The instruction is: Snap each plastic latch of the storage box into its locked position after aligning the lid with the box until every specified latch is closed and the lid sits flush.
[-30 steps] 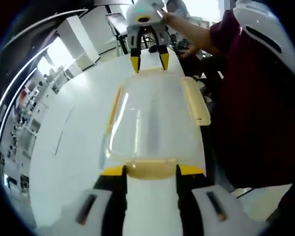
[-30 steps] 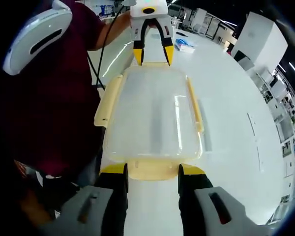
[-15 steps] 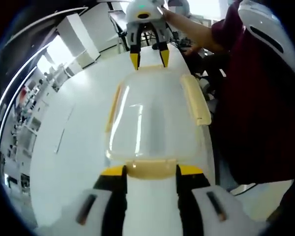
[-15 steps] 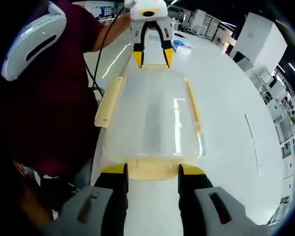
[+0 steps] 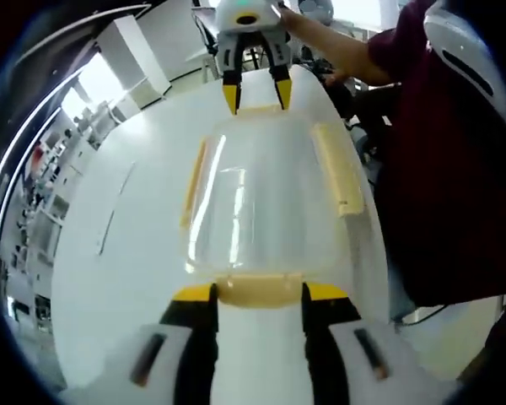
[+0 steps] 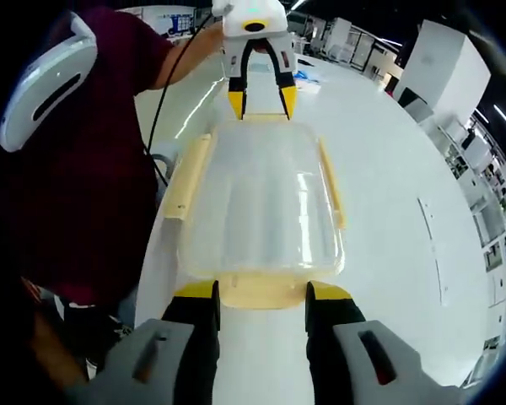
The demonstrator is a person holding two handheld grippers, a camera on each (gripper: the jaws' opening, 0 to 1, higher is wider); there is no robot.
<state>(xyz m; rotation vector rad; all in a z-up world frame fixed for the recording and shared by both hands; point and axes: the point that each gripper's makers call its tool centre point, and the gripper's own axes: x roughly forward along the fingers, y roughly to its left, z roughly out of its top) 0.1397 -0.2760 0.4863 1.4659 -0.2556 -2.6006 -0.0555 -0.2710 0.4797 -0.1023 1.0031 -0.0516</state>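
Observation:
A clear storage box with its lid (image 5: 266, 202) (image 6: 261, 202) on lies lengthwise between my two grippers. My left gripper (image 5: 259, 294) (image 6: 261, 103) has its jaws on either side of one yellow end latch (image 5: 260, 288). At the opposite end, my right gripper (image 6: 260, 294) (image 5: 256, 97) holds the other end latch (image 6: 260, 289) the same way. The side latch (image 5: 337, 169) (image 6: 181, 177) nearest the person flares outward. The far side latch (image 5: 194, 181) (image 6: 331, 181) lies flat against the box.
A person in a dark red shirt (image 5: 455, 169) (image 6: 76, 194) stands close along one side of the white table (image 5: 126, 253) (image 6: 396, 211). A small blue-and-white packet (image 6: 310, 78) lies farther along the table. A white cabinet (image 6: 443, 59) and shelving stand beyond.
The table and room have slid behind the box, while the box keeps its place between both grippers. Both grips look unchanged, and the near side latch still flares out.

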